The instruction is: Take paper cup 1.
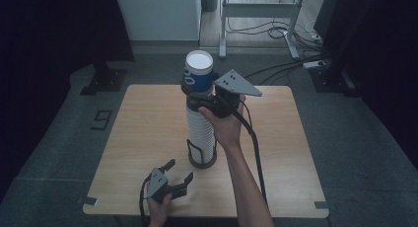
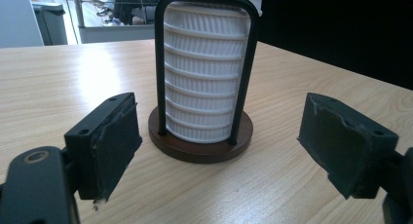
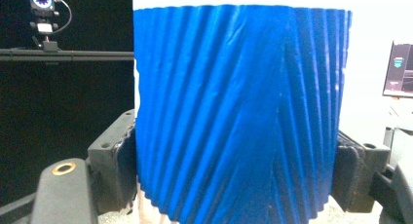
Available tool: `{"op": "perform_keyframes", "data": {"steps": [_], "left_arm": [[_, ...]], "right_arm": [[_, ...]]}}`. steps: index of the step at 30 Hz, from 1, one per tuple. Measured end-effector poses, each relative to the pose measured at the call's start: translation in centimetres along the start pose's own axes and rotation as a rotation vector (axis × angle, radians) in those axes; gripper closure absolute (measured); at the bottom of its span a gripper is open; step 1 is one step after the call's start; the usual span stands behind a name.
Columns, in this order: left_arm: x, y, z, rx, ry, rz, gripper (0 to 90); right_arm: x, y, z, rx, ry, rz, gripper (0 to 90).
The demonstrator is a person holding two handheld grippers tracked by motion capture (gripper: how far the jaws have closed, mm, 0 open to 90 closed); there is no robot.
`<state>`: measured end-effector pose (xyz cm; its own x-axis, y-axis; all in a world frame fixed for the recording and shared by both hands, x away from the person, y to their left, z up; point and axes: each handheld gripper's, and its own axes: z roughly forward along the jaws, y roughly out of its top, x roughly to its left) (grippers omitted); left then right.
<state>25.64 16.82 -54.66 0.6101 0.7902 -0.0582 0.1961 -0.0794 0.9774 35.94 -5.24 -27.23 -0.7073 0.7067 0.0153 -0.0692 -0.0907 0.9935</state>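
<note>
1. My right gripper (image 1: 201, 96) is clamped on the blue cup (image 1: 198, 74) at the top of the stack of white cups (image 1: 200, 131); in the right gripper view its pads press both ribbed sides of that cup (image 3: 238, 117). I hold it low on the wall, where I judge it is stiffer than at the rim.
2. The stack stands in a wire holder (image 2: 204, 63) on a round brown base (image 2: 200, 145), mid-tabletop (image 1: 138, 138). The uprights keep the stack vertical.
3. My left gripper (image 1: 178, 171) hangs spread wide and empty near the tabletop's near edge, aimed at the base. I judge it is ready to steady the holder if the cups stick.
</note>
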Motion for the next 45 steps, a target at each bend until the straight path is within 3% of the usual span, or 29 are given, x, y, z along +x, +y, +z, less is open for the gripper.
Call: {"op": "perform_keyframes", "data": {"steps": [10,15,22,31,39,41,45], "left_arm": [[0.0,0.0,0.1,0.003,-0.005,0.002,14.5],[0.0,0.0,0.1,0.004,-0.001,0.004,14.5],[0.0,0.0,0.1,0.005,-0.004,0.001,14.5],[0.1,0.1,0.1,0.012,-0.006,-0.008,14.4],[-0.1,0.1,0.2,0.013,0.004,0.011,14.4],[-0.1,0.0,0.1,0.010,0.002,0.015,14.2],[0.0,0.0,0.1,0.006,0.001,0.007,14.2]], "right_arm": [[-0.4,1.0,0.0,-0.032,0.001,0.032,20.3],[-0.3,1.5,-0.4,-0.030,-0.004,0.022,20.4],[-0.6,1.8,-1.9,-0.038,-0.020,0.033,20.7],[-1.6,2.1,-5.2,-0.054,-0.065,0.048,21.0],[-2.3,1.0,-8.0,-0.050,-0.092,0.067,21.3],[-2.4,0.0,-8.6,-0.015,-0.108,0.092,21.4],[-2.3,-1.3,-9.2,0.002,-0.117,0.108,21.5]]}}
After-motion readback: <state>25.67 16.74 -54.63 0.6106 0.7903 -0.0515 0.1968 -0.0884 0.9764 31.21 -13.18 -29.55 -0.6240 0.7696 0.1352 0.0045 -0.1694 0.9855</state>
